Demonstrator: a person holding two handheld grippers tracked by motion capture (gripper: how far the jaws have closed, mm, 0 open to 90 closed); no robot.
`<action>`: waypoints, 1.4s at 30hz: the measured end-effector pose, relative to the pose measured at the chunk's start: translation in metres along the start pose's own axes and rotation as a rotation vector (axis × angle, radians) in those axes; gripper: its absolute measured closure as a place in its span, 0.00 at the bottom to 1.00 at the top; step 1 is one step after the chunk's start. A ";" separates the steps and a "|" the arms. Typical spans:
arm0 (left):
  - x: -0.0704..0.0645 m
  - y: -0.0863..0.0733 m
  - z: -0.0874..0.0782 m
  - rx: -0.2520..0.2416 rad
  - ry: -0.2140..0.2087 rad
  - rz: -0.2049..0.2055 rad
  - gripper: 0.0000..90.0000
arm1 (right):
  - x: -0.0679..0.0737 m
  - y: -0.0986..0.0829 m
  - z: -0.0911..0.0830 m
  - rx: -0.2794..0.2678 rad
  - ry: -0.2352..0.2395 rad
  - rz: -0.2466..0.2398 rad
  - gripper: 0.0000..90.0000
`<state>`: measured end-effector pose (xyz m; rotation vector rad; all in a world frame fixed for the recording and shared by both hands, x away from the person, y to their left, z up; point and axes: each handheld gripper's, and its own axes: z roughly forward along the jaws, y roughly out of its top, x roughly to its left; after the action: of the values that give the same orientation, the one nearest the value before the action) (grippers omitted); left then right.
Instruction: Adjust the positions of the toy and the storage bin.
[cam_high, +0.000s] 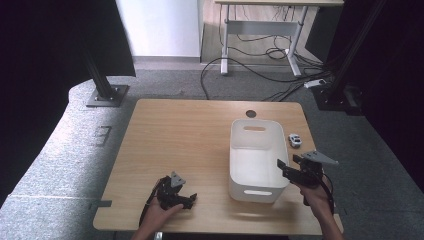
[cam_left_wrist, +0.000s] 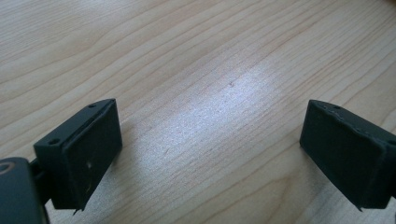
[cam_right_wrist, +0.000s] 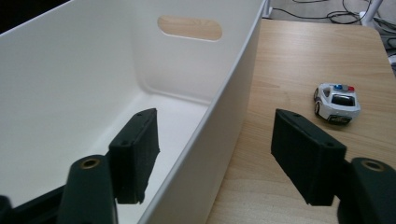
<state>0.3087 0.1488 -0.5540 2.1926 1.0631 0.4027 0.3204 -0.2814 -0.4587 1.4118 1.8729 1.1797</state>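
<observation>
A white plastic bin (cam_high: 256, 160) with handle slots stands on the right half of the wooden table (cam_high: 180, 145); nothing lies inside it. A small white toy police car (cam_high: 295, 140) (cam_right_wrist: 337, 103) rests on the table just right of the bin's far end. My right gripper (cam_high: 290, 165) (cam_right_wrist: 215, 149) is open and straddles the bin's right wall (cam_right_wrist: 224, 121), one jaw inside the bin and one outside, nothing held. My left gripper (cam_high: 187, 200) (cam_left_wrist: 210, 154) lies low near the table's front edge, open, with bare wood between its jaws.
A round cable hole (cam_high: 250, 113) sits at the table's far edge. Black frame posts (cam_high: 102, 80) stand on the grey floor at both far corners. Cables (cam_high: 260, 70) and a desk base lie beyond the table.
</observation>
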 end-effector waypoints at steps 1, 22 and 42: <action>0.000 0.000 0.000 0.000 0.000 0.000 0.06 | 0.000 0.000 0.000 0.000 0.000 0.000 0.39; 0.000 0.000 0.000 0.000 0.001 -0.001 0.06 | 0.010 0.001 -0.002 0.024 0.046 0.015 0.64; -0.001 0.000 0.000 0.001 0.004 -0.003 0.06 | 0.021 0.006 0.005 0.021 0.015 0.008 0.71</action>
<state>0.3082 0.1486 -0.5540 2.1912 1.0690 0.4059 0.3208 -0.2593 -0.4538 1.4272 1.8960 1.1809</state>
